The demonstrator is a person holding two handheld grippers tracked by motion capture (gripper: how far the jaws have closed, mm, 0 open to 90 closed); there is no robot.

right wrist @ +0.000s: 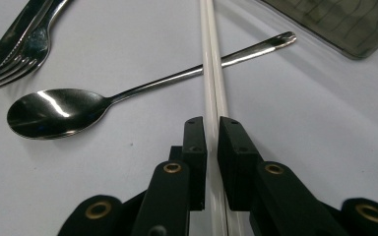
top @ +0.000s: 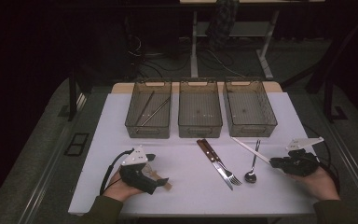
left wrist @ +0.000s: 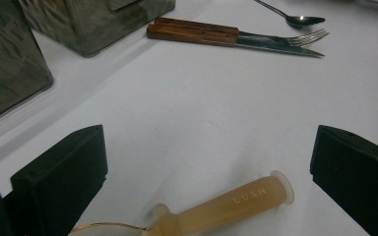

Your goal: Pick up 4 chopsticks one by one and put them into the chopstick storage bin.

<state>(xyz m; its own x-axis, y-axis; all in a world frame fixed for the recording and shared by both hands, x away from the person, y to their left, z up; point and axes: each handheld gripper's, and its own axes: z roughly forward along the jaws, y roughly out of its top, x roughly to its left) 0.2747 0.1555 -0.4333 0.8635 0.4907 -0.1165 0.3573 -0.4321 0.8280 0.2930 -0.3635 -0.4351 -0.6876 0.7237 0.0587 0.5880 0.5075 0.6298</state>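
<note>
The white chopsticks (right wrist: pixel 211 59) looked like smooth, glossy plastic, and the spoon (right wrist: pixel 54 112) was mirror-polished metal. The knife (left wrist: pixel 226 38) and fork (left wrist: pixel 256 39) had matt brown wooden handles and shiny steel ends. The table (left wrist: pixel 202 113) was matt white.

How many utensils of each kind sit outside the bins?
White chopsticks: 2
Spoon: 1
Fork: 1
Knife: 1
Beige-handled utensil: 1
Total: 6
</note>
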